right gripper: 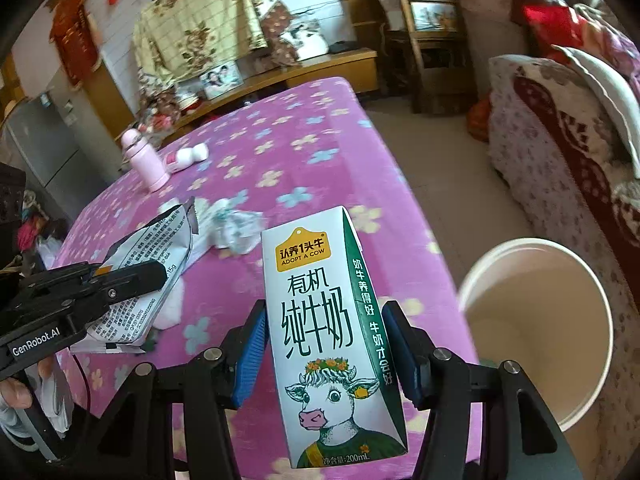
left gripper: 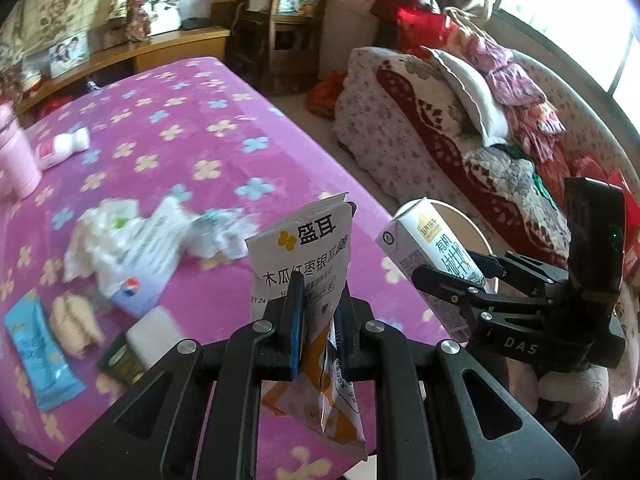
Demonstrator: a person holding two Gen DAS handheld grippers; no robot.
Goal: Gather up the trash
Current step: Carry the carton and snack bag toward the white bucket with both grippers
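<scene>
In the left wrist view, the left gripper [left gripper: 316, 312] is clamping a torn food pouch [left gripper: 304, 256] above the pink flowered tablecloth [left gripper: 208, 128], where crumpled tissues [left gripper: 120, 236] are lying. In the right wrist view, the right gripper [right gripper: 324, 352] is squeezing a milk carton [right gripper: 324, 320] upright, just beside the white bin [right gripper: 592, 360]

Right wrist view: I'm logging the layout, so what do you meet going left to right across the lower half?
Left gripper → snack pouch it clamps → milk carton in the right gripper → white bin.
</scene>
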